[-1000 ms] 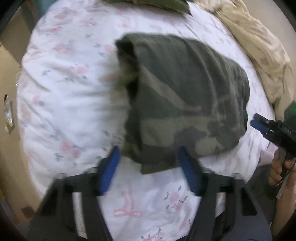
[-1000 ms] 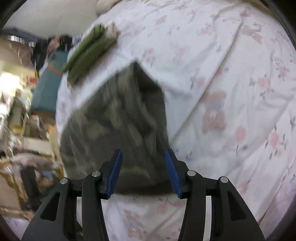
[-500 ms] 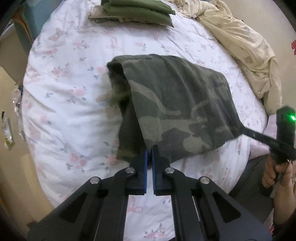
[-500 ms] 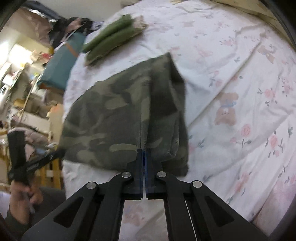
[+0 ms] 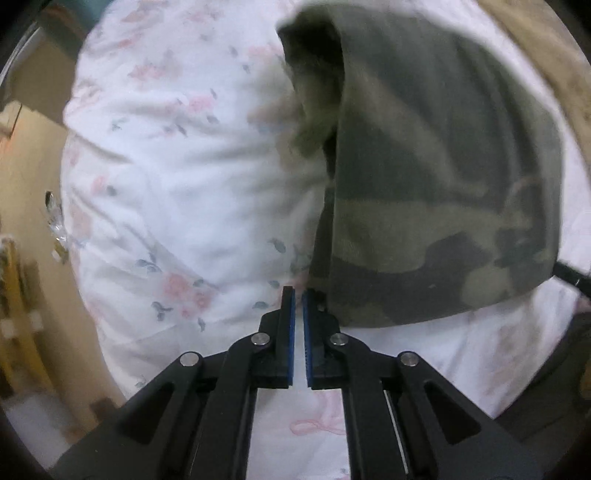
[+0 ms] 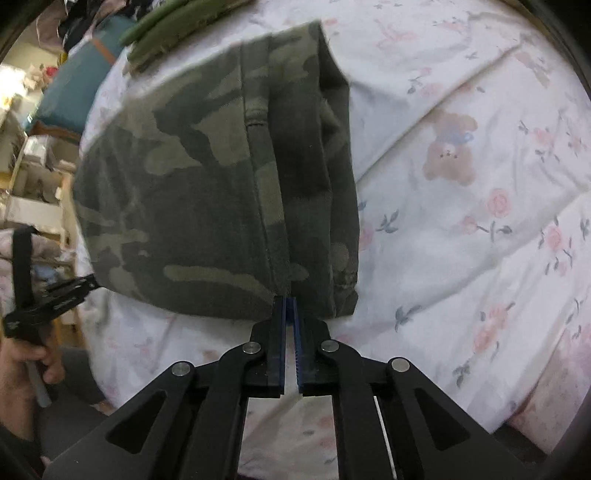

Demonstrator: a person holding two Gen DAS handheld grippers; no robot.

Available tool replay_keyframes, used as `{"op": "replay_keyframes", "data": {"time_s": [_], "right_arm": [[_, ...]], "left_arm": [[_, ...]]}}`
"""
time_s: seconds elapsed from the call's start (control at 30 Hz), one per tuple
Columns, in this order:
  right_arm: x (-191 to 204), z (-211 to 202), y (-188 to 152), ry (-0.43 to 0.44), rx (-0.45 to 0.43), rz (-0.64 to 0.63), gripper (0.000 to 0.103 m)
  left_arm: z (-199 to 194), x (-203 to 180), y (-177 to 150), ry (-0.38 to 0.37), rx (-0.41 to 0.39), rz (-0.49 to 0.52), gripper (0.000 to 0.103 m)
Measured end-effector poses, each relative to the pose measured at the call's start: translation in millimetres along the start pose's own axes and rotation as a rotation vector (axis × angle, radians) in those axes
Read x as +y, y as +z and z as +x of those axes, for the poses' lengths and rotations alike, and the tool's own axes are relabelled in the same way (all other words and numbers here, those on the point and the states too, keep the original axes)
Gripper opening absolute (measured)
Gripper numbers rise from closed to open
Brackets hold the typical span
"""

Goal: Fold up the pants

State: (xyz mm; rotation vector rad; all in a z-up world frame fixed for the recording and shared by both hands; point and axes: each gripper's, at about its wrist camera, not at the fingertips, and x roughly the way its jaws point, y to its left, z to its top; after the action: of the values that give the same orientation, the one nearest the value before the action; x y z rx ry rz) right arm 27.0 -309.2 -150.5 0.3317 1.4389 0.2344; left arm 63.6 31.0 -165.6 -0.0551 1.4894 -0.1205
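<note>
Two tongs closed, right tongs [image 6: 290, 301] pinching camouflage pants [image 6: 207, 177] hem

Soft, even indoor light; the left wrist view is motion-blurred across the bedsheet [image 5: 177, 192], the right sharper, both bowed and dark-rimmed around it.

- We see a white floral bedsheet [image 6: 461, 206] with a teddy-bear print [image 6: 448, 149].
- We see folded green clothes [image 6: 166, 26] at its far edge.
- We see a beige cloth [image 5: 546, 66] bunched alongside.
</note>
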Motion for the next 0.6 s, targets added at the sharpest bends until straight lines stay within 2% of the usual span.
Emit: {"op": "replay_keyframes", "data": {"time_s": [0.07, 0.1, 0.13, 0.17, 0.23, 0.3, 0.37, 0.47, 0.57, 0.6], "right_arm": [[-1, -25, 3, -0.015, -0.055, -0.019, 0.008], [0, -39, 7, -0.009, -0.095, -0.04, 0.009], [-2, -48, 9, -0.003, -0.124, -0.049, 0.014], [-2, -61, 17, 0.019, -0.162, -0.049, 0.024], [-4, -77, 34, 0.082, -0.212, -0.042, 0.041], [-2, -85, 57, 0.147, -0.24, -0.043, 0.041], [1, -85, 85, 0.204, -0.274, -0.017, 0.041], [5, -66, 125, 0.284, -0.263, 0.032, 0.041], [8, -32, 158, 0.295, -0.206, 0.078, 0.038], [10, -21, 165, 0.294, -0.192, 0.076, 0.037]], "left_arm": [[-28, 3, 2, -0.014, -0.079, -0.011, 0.026], [-39, 5, 3, -0.002, -0.114, -0.016, 0.046], [-49, 7, 6, 0.013, -0.157, -0.027, 0.063], [-61, 11, 13, 0.012, -0.215, -0.053, 0.068], [-72, 18, 26, -0.015, -0.259, -0.099, 0.07], [-77, 26, 48, -0.067, -0.266, -0.174, 0.07], [-79, 32, 70, -0.158, -0.278, -0.216, 0.07], [-70, 35, 100, -0.238, -0.282, -0.252, 0.07], [-53, 29, 126, -0.206, -0.256, -0.235, 0.066], [-47, 28, 132, -0.207, -0.251, -0.232, 0.06]]}}
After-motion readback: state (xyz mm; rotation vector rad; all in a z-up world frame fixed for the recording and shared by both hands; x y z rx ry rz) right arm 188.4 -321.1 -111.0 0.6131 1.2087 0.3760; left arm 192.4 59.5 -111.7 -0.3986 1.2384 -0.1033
